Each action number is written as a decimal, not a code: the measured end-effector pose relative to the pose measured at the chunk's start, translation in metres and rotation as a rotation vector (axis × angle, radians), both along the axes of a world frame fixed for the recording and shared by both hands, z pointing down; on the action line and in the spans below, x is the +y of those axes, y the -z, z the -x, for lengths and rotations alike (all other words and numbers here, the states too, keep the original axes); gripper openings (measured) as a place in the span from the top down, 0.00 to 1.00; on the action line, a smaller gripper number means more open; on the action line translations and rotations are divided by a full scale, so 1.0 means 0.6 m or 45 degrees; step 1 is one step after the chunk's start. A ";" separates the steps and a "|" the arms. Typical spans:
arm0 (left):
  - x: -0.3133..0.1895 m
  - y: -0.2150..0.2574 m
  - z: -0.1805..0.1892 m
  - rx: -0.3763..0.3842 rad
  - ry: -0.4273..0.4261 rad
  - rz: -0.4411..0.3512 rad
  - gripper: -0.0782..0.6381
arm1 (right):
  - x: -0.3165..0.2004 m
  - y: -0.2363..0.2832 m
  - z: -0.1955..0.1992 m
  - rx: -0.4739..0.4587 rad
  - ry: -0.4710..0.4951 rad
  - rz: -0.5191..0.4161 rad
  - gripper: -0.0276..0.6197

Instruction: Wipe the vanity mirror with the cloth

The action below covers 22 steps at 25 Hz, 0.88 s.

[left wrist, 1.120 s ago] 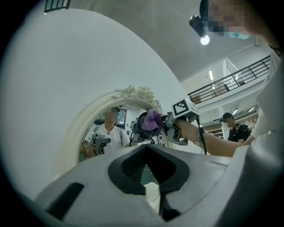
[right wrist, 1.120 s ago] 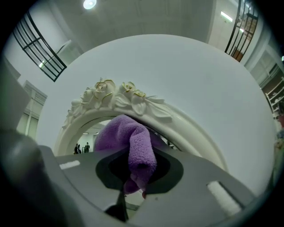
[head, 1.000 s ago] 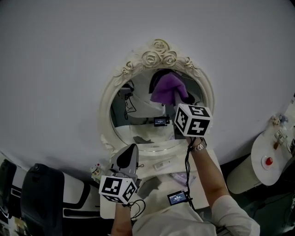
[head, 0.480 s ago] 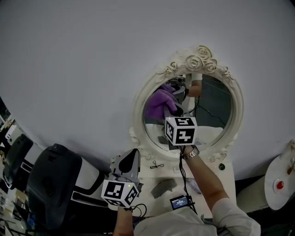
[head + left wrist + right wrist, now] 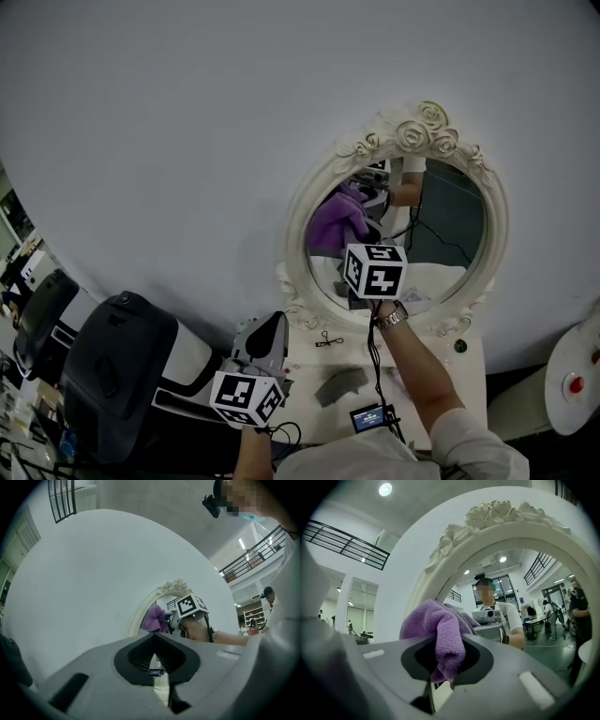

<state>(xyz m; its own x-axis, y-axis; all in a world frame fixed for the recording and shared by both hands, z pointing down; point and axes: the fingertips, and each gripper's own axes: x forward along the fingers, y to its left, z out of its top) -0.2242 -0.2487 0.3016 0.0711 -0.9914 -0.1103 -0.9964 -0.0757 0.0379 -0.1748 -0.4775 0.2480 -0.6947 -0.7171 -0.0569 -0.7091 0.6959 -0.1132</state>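
Cloth [image 5: 337, 221], pinched in the right tongs [image 5: 364, 233], has swept from top centre to the left edge of the vanity mirror [image 5: 455, 220], so wiping seems under way; left tongs [image 5: 268, 330] idle, pressed together.

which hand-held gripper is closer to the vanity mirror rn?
Right. The right hand-held gripper holds the purple cloth at the left of the vanity mirror; the left hand-held gripper sits low, below-left of the frame, shut and empty.
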 end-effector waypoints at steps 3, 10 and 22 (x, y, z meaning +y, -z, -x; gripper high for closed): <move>-0.029 0.000 -0.030 -0.008 -0.084 0.000 0.89 | -0.016 -0.002 -0.050 0.002 -0.068 -0.014 0.87; -0.097 -0.004 -0.144 -0.012 -0.353 0.002 0.89 | -0.057 -0.006 -0.210 0.017 -0.274 -0.030 0.87; -0.153 -0.014 -0.268 -0.004 -0.564 0.020 0.89 | -0.117 -0.036 -0.463 0.006 -0.611 0.043 0.86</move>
<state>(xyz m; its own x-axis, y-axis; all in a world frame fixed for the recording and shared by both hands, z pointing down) -0.0633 -0.3406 0.3102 0.4895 -0.8668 -0.0949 -0.8682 -0.4946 0.0394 0.1031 -0.5479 0.2694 -0.2849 -0.9582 -0.0257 -0.9499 0.2858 -0.1265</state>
